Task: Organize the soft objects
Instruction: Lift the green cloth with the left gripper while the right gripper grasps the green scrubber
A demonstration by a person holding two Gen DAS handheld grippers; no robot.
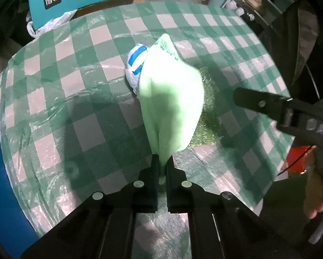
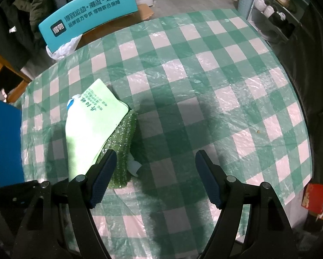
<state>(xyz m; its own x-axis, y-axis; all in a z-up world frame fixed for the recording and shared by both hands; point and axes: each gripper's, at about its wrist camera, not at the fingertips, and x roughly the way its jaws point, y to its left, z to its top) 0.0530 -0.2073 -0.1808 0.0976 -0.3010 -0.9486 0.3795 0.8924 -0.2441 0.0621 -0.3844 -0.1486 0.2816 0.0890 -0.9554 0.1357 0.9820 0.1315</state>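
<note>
A light green cloth point(image 1: 172, 95) with printed text hangs from my left gripper point(image 1: 162, 164), which is shut on its corner above the table. Behind it lies a white and blue item point(image 1: 135, 62), and under it a glittery green cloth point(image 1: 206, 116). In the right wrist view the light green cloth point(image 2: 90, 125) drapes over the glittery green cloth point(image 2: 122, 151). My right gripper point(image 2: 155, 157) is open and empty, just right of the pile; it also shows in the left wrist view point(image 1: 258, 101).
The round table has a green and white checked cover point(image 2: 204, 86) under clear plastic. A teal sign point(image 2: 88, 15) and a white plastic bag point(image 2: 62, 47) lie beyond the far edge. A shoe rack point(image 2: 273, 4) stands at the far right. A red box point(image 2: 316, 198) lies near right.
</note>
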